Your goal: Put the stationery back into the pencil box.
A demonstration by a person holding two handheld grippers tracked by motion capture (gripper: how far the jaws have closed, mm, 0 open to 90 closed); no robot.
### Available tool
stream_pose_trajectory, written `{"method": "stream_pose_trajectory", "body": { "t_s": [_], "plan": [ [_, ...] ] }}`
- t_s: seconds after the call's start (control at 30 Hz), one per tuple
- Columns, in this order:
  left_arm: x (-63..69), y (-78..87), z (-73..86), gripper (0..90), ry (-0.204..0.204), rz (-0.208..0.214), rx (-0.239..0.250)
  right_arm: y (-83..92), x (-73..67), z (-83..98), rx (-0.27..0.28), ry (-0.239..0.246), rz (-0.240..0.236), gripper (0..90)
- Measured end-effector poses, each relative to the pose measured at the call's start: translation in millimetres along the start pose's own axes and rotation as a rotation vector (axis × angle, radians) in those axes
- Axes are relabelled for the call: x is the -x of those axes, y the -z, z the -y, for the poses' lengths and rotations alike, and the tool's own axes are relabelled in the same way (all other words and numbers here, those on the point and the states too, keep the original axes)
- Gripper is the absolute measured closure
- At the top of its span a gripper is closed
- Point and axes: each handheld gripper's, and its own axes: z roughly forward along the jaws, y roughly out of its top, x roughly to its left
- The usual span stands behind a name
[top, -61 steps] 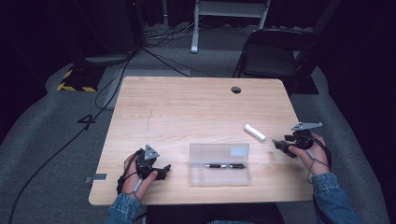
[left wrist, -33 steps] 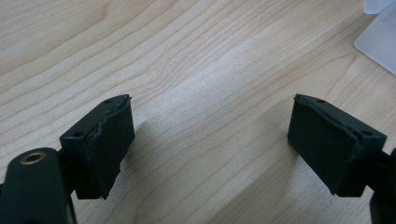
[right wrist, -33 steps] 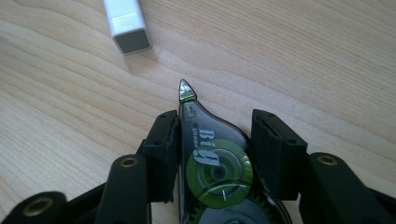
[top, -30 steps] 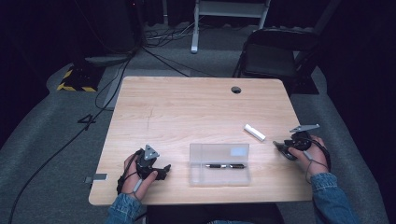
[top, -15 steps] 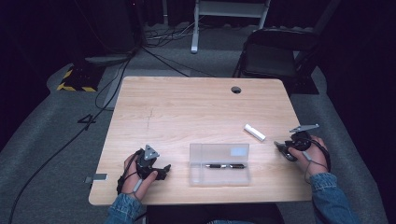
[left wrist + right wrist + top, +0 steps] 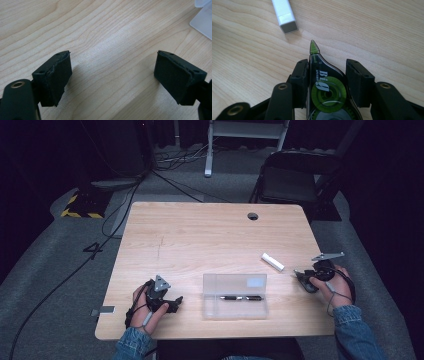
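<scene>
Nearest the table's [image 6: 210, 235] front edge, left of the clear case [image 6: 235, 295], the left gripper [image 6: 112, 75] is held low over bare wood, jaws spread wide with nothing between them; a corner of the case is seen past its right jaw. A dark pen [image 6: 242, 297] is seen lying inside the case. Right of the case, near the table's right edge, a green correction tape dispenser [image 6: 325, 85] is clamped between the pads of the right gripper [image 6: 327, 78], jaws partly closed on it, green tip pointing ahead. Just beyond that tip, right of and behind the case, a white cap-like stick [image 6: 284, 15] is lying flat, apart from the dispenser.
</scene>
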Motion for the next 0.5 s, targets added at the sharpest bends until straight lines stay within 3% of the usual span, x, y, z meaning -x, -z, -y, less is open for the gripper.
{"method": "stream_pose_trajectory", "body": {
  "t_s": [0.1,0.5],
  "plan": [
    [-0.2,0.0,0.0,15.1,-0.002,0.000,0.000,1.9,-2.4,-1.0,0.002,-0.012,-0.009,54.7],
    [-0.2,0.0,-0.1,15.1,-0.002,0.000,0.000,14.2,-17.8,-10.1,-0.004,0.024,-0.022,54.8]
  ]
}}
